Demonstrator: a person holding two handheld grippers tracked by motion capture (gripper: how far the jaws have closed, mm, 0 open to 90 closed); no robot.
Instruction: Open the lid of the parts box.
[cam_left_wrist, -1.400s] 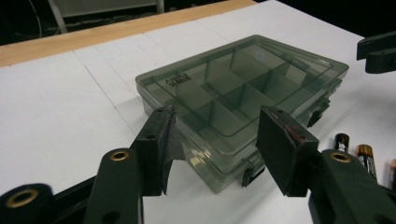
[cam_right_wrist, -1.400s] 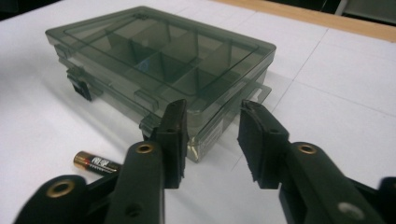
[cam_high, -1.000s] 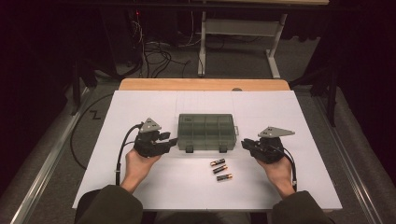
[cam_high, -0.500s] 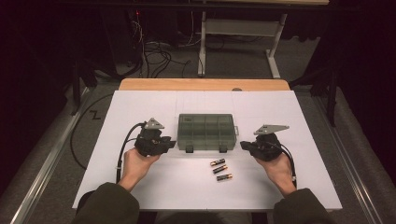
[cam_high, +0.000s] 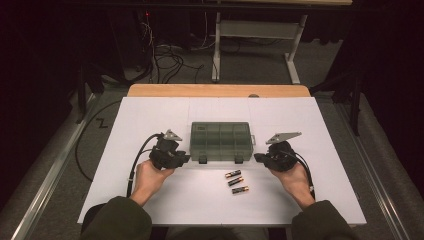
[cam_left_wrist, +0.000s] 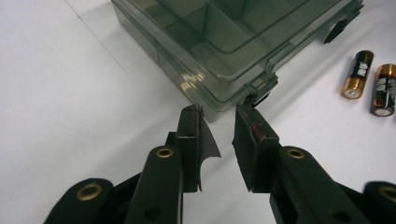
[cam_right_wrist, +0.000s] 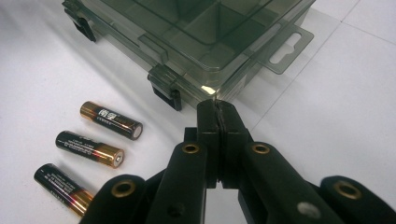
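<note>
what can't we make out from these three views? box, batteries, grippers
- Box: whether its latches are fastened; too small in the high view, seen only side-on in the right gripper view. Far side cut off by the top edge of both gripper views.
- Batteries: label text too small in the high view; third one cut off by the right edge of the left gripper view.
- Left gripper: whether its tips touch the box corner.
- Right gripper: same, hidden by its own shut jaws.

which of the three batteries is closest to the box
The top battery of the row, lying just below the box near its right latch; the middle battery and bottom battery lie farther toward the person.
</note>
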